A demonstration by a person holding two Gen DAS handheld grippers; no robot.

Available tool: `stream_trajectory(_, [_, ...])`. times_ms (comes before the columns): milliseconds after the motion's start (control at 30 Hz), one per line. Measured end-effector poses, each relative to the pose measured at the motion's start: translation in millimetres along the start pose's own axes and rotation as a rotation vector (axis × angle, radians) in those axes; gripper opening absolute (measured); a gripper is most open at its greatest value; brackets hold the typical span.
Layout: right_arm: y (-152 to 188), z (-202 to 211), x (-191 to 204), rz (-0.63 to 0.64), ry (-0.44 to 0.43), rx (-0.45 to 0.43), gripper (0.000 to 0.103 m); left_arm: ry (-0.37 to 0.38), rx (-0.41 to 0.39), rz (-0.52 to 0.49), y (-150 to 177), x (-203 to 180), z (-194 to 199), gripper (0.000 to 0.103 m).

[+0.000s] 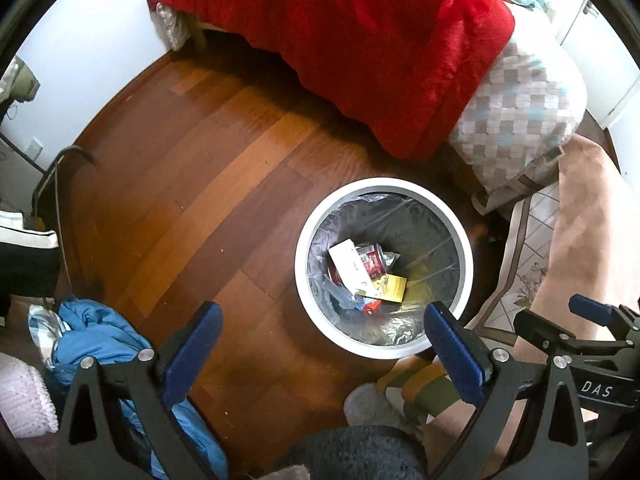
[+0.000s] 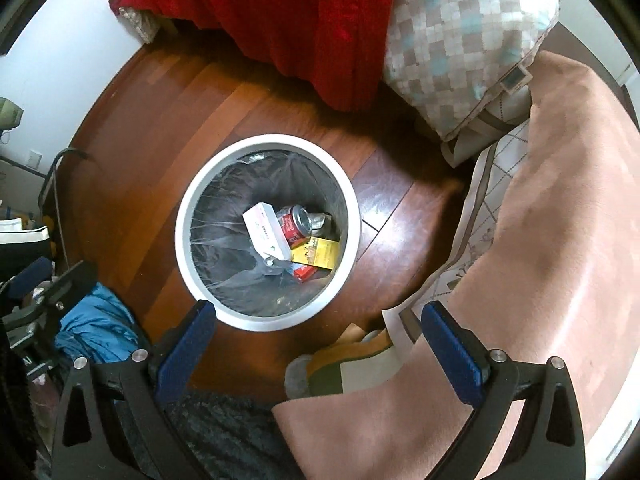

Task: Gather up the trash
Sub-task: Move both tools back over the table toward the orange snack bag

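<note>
A white round trash bin (image 1: 304,240) with a clear liner stands on the wood floor; it also shows in the right wrist view (image 2: 182,216). Inside lie a white box (image 1: 352,266) (image 2: 266,236), a red can (image 1: 374,260) (image 2: 294,226), a yellow box (image 1: 394,288) (image 2: 320,254) and a small red item (image 1: 372,307) (image 2: 305,273). My left gripper (image 1: 320,324) is open and empty, high above the floor just left of the bin. My right gripper (image 2: 318,322) is open and empty above the bin's near rim. The right gripper also shows at the right edge of the left wrist view (image 1: 592,320).
A bed with a red blanket (image 1: 360,48), a checked pillow (image 1: 520,120) and a pink blanket (image 2: 560,220) lies behind and right of the bin. Blue clothing (image 1: 92,340) lies on the floor at the left. Cables (image 1: 52,176) and a white wall stand at the far left.
</note>
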State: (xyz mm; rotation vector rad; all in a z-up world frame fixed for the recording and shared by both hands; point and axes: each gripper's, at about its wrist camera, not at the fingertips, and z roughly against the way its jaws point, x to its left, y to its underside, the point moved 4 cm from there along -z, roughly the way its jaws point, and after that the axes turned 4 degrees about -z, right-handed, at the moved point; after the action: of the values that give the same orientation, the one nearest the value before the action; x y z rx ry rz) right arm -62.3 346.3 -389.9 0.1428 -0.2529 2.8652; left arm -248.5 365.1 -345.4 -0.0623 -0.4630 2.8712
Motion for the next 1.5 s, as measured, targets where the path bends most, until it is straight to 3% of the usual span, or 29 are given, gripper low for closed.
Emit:
stream_trajectory(233, [9, 52, 1, 0.000, -0.033, -0.081, 0.103, -0.004, -0.066, -0.024, 4, -10, 40, 0.103])
stream_trajectory(467, [25, 122, -12, -0.045, -0.114, -0.185, 0.103, -0.002, -0.153, -0.034, 6, -27, 107, 0.103])
stream_trajectory(733, [53, 215, -74, -0.140, -0.192, -0.306, 0.103, 0.019, -0.248, -0.088, 7, -85, 167, 0.103])
stream_trajectory(867, [71, 245, -138, -0.201, -0.158, -0.321, 0.103, 0.072, -0.270, -0.144, 9, -155, 175, 0.103])
stream_trajectory(1033, [94, 257, -258, -0.288, -0.006, -0.289, 0.103, 0.132, -0.224, -0.244, 12, -264, 153, 0.103])
stream_trajectory(1267, [101, 230, -455, -0.359, 0.236, -0.153, 0.103, 0.183, -0.104, -0.416, 17, -443, 91, 0.103])
stream_trajectory(1367, [91, 210, -521, -0.347, 0.282, -0.095, 0.103, 0.180, -0.052, -0.481, 19, -509, 60, 0.103])
stream_trajectory(1500, [68, 179, -596, -0.276, 0.321, -0.048, 0.103, 0.151, 0.007, -0.550, 22, -566, 25, 0.103])
